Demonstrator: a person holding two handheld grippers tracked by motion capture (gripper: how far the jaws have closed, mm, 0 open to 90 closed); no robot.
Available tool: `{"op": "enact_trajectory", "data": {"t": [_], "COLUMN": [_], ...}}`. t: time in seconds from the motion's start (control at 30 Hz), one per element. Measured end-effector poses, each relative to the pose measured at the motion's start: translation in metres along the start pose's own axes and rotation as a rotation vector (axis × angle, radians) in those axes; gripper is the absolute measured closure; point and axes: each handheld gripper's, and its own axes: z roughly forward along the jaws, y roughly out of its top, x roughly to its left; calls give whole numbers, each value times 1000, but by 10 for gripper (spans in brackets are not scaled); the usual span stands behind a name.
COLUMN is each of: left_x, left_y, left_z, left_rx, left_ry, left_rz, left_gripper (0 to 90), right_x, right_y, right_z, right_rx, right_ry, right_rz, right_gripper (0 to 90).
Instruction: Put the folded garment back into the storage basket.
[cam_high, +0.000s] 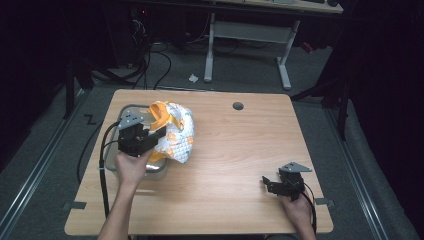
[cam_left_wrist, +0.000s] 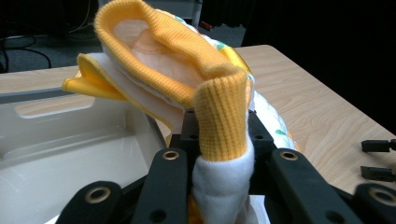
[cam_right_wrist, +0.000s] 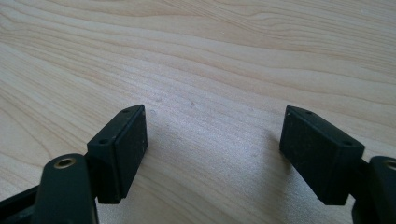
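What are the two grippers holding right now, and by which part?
The left gripper is shut on the yellow and white garment, pinching its yellow ribbed cuff above the clear bin. The right gripper is open over the table, holding nothing.

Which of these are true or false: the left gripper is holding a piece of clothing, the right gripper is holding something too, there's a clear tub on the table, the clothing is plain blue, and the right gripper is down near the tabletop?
1. The left gripper grips a garment. True: its jaws are clamped on the yellow ribbed edge.
2. The right gripper holds something. False: its jaws stand apart with nothing between them.
3. A clear tub sits on the table. True: it is beside the left gripper.
4. The garment is plain blue. False: it is white with orange and green print and yellow trim.
5. The right gripper is low over the table. True: bare wood lies close under its jaws.
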Motion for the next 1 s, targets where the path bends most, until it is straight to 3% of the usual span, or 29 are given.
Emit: {"op": "enact_trajectory", "data": {"t": [1.0], "left_x": [33], "left_y": [-7], "left_z": [-10], "left_rx": [-2], "left_ry": [78], "left_rz": [-40], "left_gripper": [749], "right_x": [0], "right_y": [0], "right_z": [0], "right_rx": [-1], "right_ry": [-1], "right_rz": [-1], "right_gripper": [237]}}
